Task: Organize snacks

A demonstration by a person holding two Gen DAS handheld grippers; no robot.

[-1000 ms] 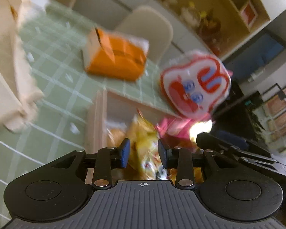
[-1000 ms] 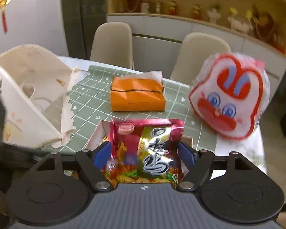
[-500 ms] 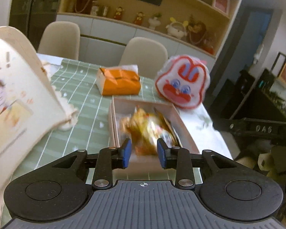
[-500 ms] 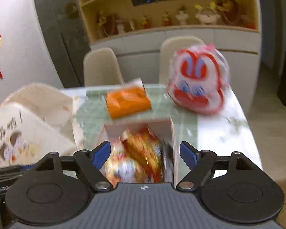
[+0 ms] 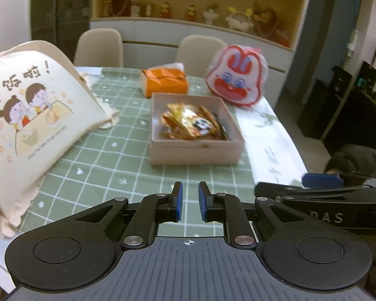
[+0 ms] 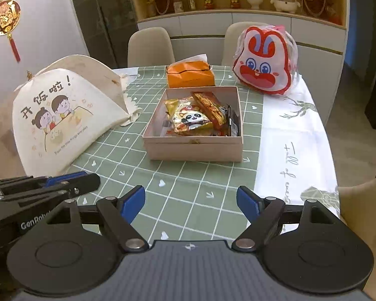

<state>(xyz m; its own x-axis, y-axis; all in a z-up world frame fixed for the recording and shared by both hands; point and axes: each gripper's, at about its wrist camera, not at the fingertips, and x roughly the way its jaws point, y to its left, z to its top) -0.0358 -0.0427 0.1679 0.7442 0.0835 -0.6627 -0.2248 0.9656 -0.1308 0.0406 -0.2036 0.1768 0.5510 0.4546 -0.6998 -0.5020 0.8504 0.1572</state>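
A pale pink open box (image 6: 193,150) stands mid-table on the green checked cloth, with several snack packets (image 6: 193,120) piled inside, a panda packet on top. The same box (image 5: 195,150) and packets (image 5: 190,123) lie ahead in the left wrist view. My left gripper (image 5: 190,198) hovers over the cloth short of the box, shut with nothing between its blue pads. It also shows at the left edge of the right wrist view (image 6: 70,179). My right gripper (image 6: 190,200) is open and empty, back from the box's front wall.
A red and white rabbit-face bag (image 6: 264,67) stands behind the box to the right, and an orange tissue box (image 6: 189,74) sits directly behind it. A cream fabric food cover (image 6: 62,115) fills the table's left side. Two beige chairs stand at the far edge.
Both grippers have pulled back from above the box toward the table's near edge. The right gripper let go of the red snack packet, now in the box. The left jaws narrowed.
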